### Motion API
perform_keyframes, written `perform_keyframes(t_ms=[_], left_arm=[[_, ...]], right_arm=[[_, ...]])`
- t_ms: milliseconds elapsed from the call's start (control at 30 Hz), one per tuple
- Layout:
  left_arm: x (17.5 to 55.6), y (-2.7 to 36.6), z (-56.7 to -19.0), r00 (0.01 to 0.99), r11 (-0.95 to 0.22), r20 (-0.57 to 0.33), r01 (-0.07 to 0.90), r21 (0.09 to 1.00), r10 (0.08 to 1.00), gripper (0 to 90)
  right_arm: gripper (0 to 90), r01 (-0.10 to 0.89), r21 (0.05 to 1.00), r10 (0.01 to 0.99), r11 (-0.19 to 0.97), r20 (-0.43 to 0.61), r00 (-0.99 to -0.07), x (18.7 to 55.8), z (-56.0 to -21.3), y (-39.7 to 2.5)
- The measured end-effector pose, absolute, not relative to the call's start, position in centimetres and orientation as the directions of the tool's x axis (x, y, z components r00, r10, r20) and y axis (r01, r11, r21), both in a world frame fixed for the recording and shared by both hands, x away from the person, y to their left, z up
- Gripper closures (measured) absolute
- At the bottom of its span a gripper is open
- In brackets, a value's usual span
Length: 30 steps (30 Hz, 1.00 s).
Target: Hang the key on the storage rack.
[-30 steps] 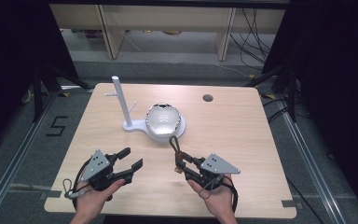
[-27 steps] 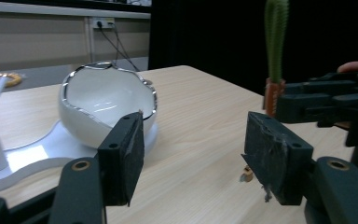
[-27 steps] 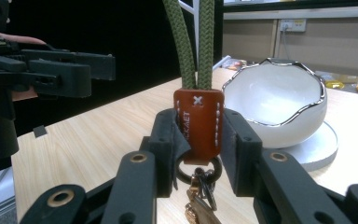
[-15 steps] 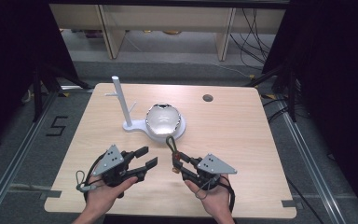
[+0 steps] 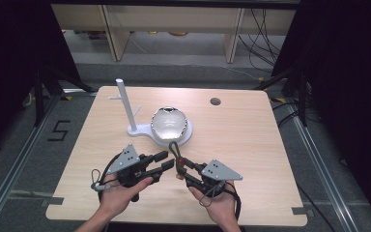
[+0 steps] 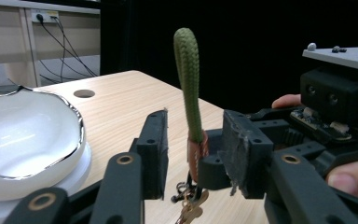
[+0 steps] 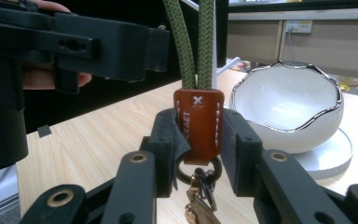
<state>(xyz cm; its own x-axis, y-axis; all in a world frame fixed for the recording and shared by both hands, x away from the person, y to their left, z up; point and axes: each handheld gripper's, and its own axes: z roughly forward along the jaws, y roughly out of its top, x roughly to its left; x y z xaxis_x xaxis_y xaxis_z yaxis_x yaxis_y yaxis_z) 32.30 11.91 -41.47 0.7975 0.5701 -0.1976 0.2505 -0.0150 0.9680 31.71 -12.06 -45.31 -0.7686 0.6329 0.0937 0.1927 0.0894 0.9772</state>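
A key fob with a brown leather tab (image 7: 199, 123) and a green cord loop (image 6: 188, 88) stands upright above the table. My right gripper (image 7: 199, 140) is shut on the leather tab, and keys (image 7: 196, 207) hang below it. In the high view the right gripper (image 5: 179, 167) is near the table's front middle, with the cord loop (image 5: 173, 148) rising from it. My left gripper (image 5: 164, 160) is open just to its left. In the left gripper view its jaws (image 6: 196, 147) stand on either side of the cord, apart from it.
A white bowl with a silver rim (image 5: 170, 123) rests on the round base of a white stand with an upright post (image 5: 122, 101), just beyond the grippers. A cable hole (image 5: 215, 101) lies at the table's far side. The wooden table (image 5: 251, 145) extends to the right.
My left gripper has moved right and slightly forward, so its open jaws now flank the green cord. The right gripper has held still with the fob.
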Motion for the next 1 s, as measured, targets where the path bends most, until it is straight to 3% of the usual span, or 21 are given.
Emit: perform_keyframes(t_ms=[267, 367, 433, 1000], left_arm=[[32.71, 11.24, -41.40, 0.803, -0.012, -0.210, 0.260, 0.966, 0.558, 69.7], [32.89, 11.27, -41.39, 0.800, -0.008, -0.214, 0.264, 0.965, 0.560, 73.2], [32.97, 11.28, -41.36, 0.800, -0.009, -0.216, 0.266, 0.964, 0.560, 75.5], [33.12, 11.04, -41.08, 0.799, -0.013, -0.212, 0.265, 0.964, 0.562, 82.6]], right_arm=[[68.7, 0.197, 0.975, 0.637, 0.103, 0.088, -0.766, 31.62, -45.27, -11.89], [68.7, 0.243, 0.966, 0.643, 0.087, 0.132, -0.755, 31.27, -45.24, -11.78], [68.7, 0.211, 0.973, 0.633, 0.092, 0.106, -0.767, 31.59, -45.28, -11.82], [68.6, 0.204, 0.974, 0.627, 0.093, 0.102, -0.772, 31.53, -45.08, -11.58]])
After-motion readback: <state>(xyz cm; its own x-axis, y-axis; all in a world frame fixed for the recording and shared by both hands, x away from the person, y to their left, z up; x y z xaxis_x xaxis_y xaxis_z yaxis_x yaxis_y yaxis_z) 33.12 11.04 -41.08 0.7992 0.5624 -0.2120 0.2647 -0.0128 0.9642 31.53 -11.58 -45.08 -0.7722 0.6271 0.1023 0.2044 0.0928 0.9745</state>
